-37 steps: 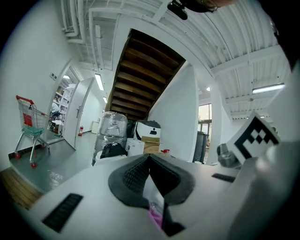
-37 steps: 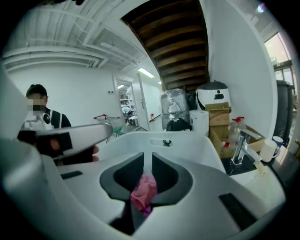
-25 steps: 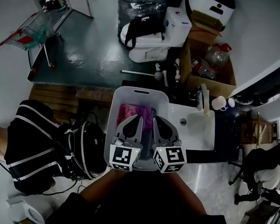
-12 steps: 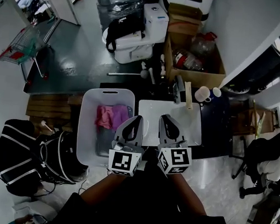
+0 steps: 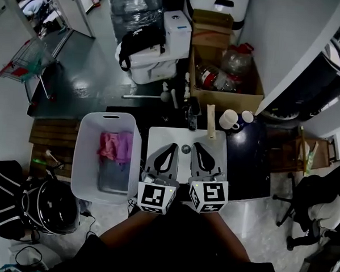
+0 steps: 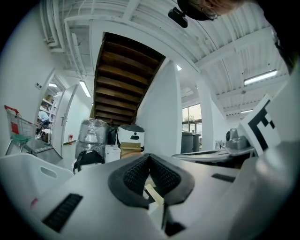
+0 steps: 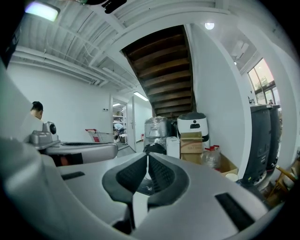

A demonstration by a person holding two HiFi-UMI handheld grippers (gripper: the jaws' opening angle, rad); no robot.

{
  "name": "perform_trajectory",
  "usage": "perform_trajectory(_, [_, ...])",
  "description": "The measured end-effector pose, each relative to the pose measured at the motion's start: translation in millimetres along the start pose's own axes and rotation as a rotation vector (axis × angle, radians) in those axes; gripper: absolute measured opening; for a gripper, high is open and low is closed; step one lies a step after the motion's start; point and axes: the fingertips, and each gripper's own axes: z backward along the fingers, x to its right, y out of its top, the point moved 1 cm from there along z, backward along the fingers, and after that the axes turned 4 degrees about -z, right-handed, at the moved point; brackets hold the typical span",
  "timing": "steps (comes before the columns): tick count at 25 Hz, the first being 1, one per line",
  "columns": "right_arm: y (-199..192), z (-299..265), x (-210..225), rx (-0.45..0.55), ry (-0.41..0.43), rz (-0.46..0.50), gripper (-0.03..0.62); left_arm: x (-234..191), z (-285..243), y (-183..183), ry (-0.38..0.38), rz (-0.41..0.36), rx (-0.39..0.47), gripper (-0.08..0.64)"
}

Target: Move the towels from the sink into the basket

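Pink towels (image 5: 115, 147) lie in basket (image 5: 82, 156), left of left gripper (image 5: 170, 150).

Pink towels (image 5: 115, 147) in white basket (image 5: 79, 163)

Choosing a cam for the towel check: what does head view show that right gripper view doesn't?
Only head view: the basket holding pink towels, and the white sink beside it, with no towel on the part that shows.
Only right gripper view: the right hand-held gripper seen close up, jaws together with nothing between them, and the underside of a staircase.
Both: the cardboard box and the shopping cart.
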Motion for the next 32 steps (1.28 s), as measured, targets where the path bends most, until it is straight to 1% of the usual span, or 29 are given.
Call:
perform_trajectory(4, [-6, 8, 19, 0.0, -0.012, 0.015, 0.02, 16, -11, -6, -0.001, -0.019, 0.001, 0.002])
perform_trajectory(7, [-10, 13, 30, -0.006, -0.016, 0.016, 0.018, 24, -18, -9, 0.0, -0.014, -0.002, 0.003])
perform_trajectory(13, [-15, 21, 35, -0.002, -0.002, 0.024, 0.018, 33, -22, -12, 0.002, -0.022, -0.002, 0.002])
perform_trajectory(21, [-21, 25, 25, -0.009, 0.011, 0.033, 0.018, 32, -12, -16, 0.009, -0.018, -0.01, 0.003])
perform_trajectory(26, [-23, 29, 19, -0.009, 0.01, 0.037, 0.018, 36, -7, -16, -0.005, -0.022, -0.012, 0.003])
perform_trajectory(32, [-24, 32, 15, -0.009, 0.009, 0.041, 0.018, 34, -1, -17, 0.0, -0.015, -0.011, 0.002])
